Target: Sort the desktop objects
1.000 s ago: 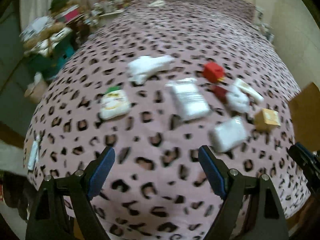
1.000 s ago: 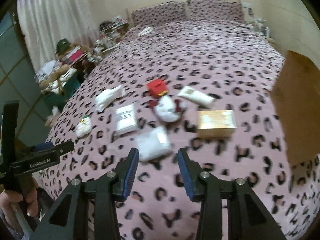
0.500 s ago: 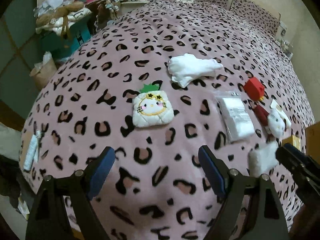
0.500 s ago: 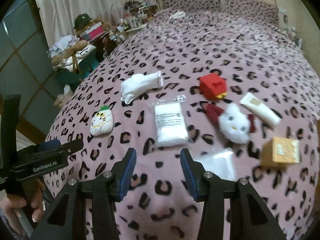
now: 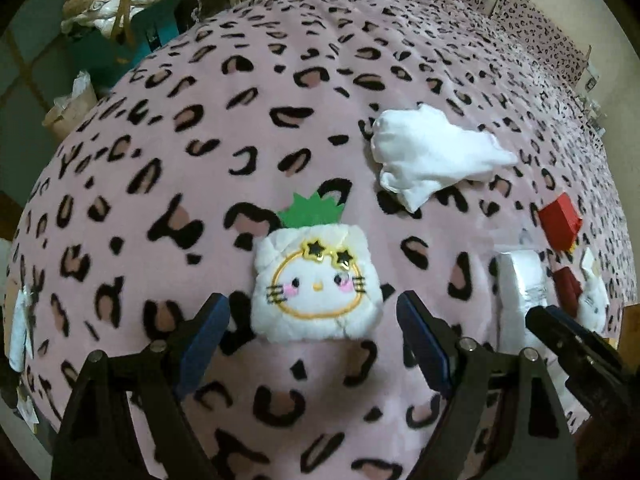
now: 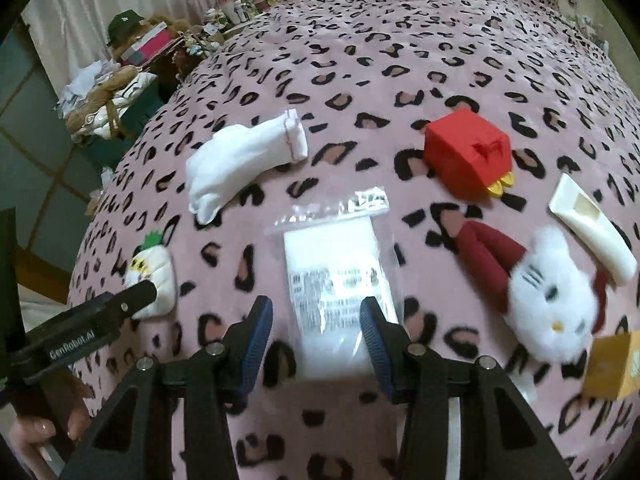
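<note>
Fingers of left gripper (image 5: 312,338) stood wide, empty, flanking pineapple cat plush (image 5: 316,284) on bed (image 5: 200,152), right gripper (image 6: 316,334) part-open, just widened, straddling clear bag (image 6: 340,280) of white pads without pressing it, red box (image 6: 466,152) closed beyond.

Pink leopard-spotted bedspread (image 6: 360,60), white sock (image 6: 240,160), red box (image 6: 466,152), white cat plush (image 5: 316,284) with green leaves, blue gripper pads (image 5: 204,334)

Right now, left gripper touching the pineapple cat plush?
Apart. The left wrist view shows the left gripper open, blanket visible between both fingers and the pineapple cat plush.
</note>
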